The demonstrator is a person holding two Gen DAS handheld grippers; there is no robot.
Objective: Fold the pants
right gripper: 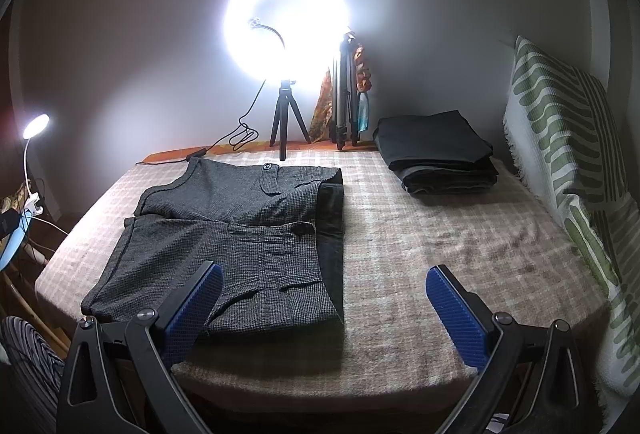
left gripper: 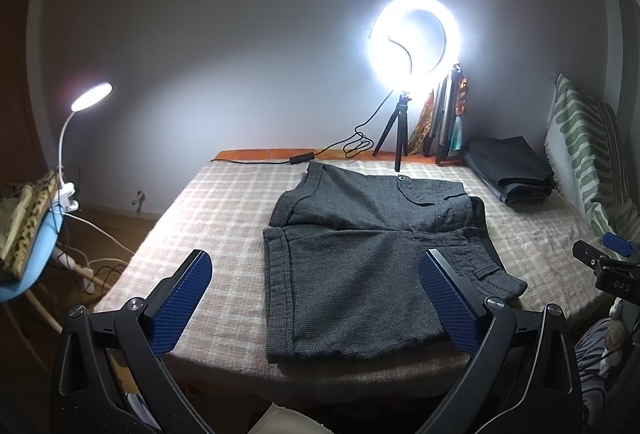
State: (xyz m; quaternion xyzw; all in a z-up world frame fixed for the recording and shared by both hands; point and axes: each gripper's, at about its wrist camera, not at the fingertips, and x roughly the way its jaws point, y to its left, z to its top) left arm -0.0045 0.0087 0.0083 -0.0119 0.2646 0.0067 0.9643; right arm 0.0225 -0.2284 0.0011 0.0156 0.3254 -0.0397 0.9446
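We are holding the left tongs [left gripper: 316, 298] and right tongs [right gripper: 324, 310] wide open and empty above the bed's [right gripper: 440, 234] near edge, where the shorts [right gripper: 224, 234] are lying flat.

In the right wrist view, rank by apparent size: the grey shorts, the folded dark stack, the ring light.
1. Grey shorts, clearly largest, though nearest the camera.
2 and 3. Ring light and folded dark stack look alike; glare swells the light, so unranked.

Left gripper [left gripper: 316, 298] jaws spread wide, empty; right gripper [right gripper: 324, 308] likewise.
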